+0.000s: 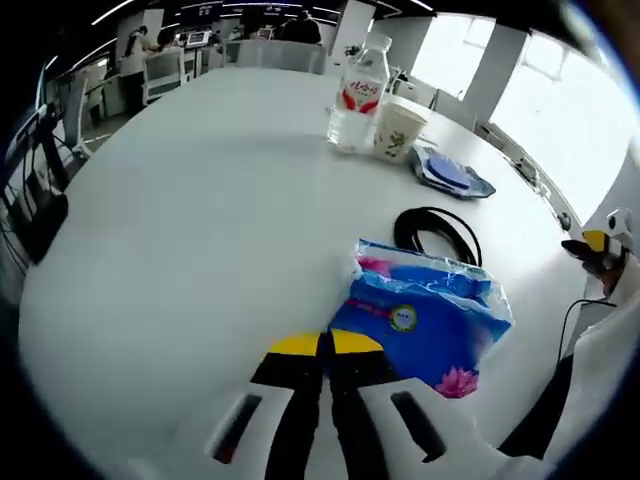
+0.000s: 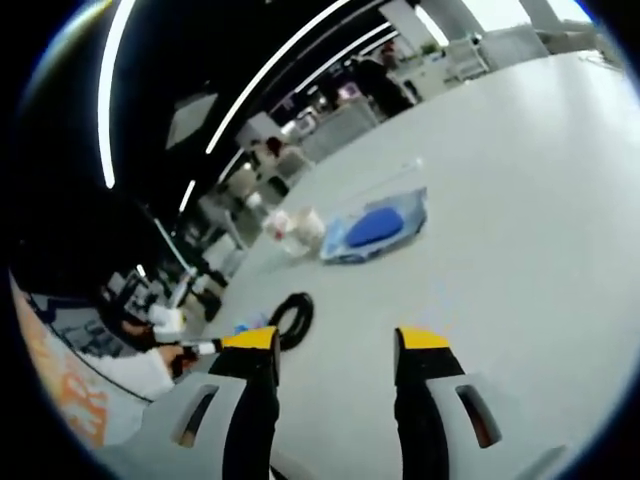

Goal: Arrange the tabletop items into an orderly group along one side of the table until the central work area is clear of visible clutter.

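A blue tissue pack (image 1: 425,315) lies on the white table (image 1: 200,250), its left corner against my left gripper (image 1: 322,345), which is shut with its yellow tips together. Beyond the pack is a coiled black cable (image 1: 437,232). Farther off stand a water bottle (image 1: 358,95) and a paper cup (image 1: 398,130), with a blue item in a clear bag (image 1: 450,172) beside them. In the right gripper view my right gripper (image 2: 336,340) hangs open over the bare table (image 2: 520,200), with the cable (image 2: 292,318) just past its left jaw and the bagged blue item (image 2: 375,228) beyond.
The right gripper's yellow tip (image 1: 597,240) and a white sleeve (image 1: 600,370) show at the right edge of the left gripper view. Chairs (image 1: 40,200) line the table's left rim. Desks, chairs and people stand in the office beyond the far edge.
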Demonstrator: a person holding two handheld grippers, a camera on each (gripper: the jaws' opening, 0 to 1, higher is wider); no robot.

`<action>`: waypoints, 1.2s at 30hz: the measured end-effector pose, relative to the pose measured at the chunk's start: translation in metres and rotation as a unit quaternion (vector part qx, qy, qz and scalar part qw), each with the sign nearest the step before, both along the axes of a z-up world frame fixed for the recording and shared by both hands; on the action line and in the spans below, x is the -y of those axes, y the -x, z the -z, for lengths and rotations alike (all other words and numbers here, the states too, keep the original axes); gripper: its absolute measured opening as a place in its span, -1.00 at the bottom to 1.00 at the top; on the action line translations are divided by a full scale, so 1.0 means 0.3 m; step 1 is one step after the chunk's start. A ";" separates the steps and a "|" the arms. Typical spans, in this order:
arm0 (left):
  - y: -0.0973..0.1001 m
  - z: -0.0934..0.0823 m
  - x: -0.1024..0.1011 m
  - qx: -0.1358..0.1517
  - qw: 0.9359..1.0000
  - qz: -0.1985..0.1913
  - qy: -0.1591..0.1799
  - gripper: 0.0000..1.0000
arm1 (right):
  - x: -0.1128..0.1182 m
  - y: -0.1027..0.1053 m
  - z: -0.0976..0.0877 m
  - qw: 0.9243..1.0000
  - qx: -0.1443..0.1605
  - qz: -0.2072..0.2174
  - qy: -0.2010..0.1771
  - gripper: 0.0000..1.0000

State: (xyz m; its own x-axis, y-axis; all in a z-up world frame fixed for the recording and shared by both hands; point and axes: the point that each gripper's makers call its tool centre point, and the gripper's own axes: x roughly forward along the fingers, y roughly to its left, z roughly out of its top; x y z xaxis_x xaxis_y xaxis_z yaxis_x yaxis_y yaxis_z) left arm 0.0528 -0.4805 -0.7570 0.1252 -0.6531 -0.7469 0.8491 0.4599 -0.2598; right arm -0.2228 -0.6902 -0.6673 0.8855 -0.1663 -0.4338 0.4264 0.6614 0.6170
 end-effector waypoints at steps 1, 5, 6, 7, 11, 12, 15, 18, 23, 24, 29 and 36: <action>-0.001 -0.003 0.000 -0.003 1.000 -0.004 0.002 -1.00 | 0.000 -0.002 0.001 1.000 -0.001 -0.001 0.000 -0.12; 0.018 -0.038 0.019 -0.035 0.998 -0.038 0.035 -1.00 | -0.012 -0.016 0.010 1.000 -0.003 -0.008 -0.007 -0.12; 0.028 -0.053 0.028 -0.050 0.996 -0.048 0.052 -1.00 | -0.016 -0.021 0.012 1.000 -0.004 -0.010 -0.008 -0.12; 0.030 -0.060 0.030 -0.056 0.995 -0.057 0.057 -1.00 | -0.020 -0.027 0.013 1.000 -0.004 -0.014 -0.011 -0.12; 0.055 -0.083 0.035 -0.061 0.994 -0.063 0.066 -1.00 | -0.038 -0.058 0.013 0.999 0.002 -0.030 -0.020 -0.10; 0.065 -0.091 0.041 -0.058 0.994 -0.061 0.067 -1.00 | -0.044 -0.066 0.012 0.999 0.004 -0.034 -0.022 -0.09; 0.087 -0.112 0.060 -0.063 0.993 -0.061 0.075 -1.00 | -0.079 -0.095 0.012 0.998 0.008 -0.057 -0.035 -0.06; 0.104 -0.131 0.081 -0.073 0.991 -0.072 0.081 -1.00 | -0.113 -0.117 0.018 0.996 0.008 -0.077 -0.045 -0.05; 0.149 -0.159 0.136 -0.099 0.988 -0.078 0.089 -1.00 | -0.193 -0.155 0.022 0.990 0.010 -0.125 -0.068 0.02; 0.158 -0.167 0.148 -0.100 0.988 -0.077 0.092 -1.00 | -0.212 -0.159 0.031 0.988 0.005 -0.137 -0.075 0.04; 0.211 -0.216 0.219 -0.112 0.985 -0.068 0.115 -1.00 | -0.283 -0.182 0.065 0.980 -0.007 -0.169 -0.107 0.07; 0.253 -0.251 0.276 -0.113 0.983 -0.060 0.133 -1.00 | -0.275 -0.229 0.012 0.977 0.035 -0.150 -0.146 0.03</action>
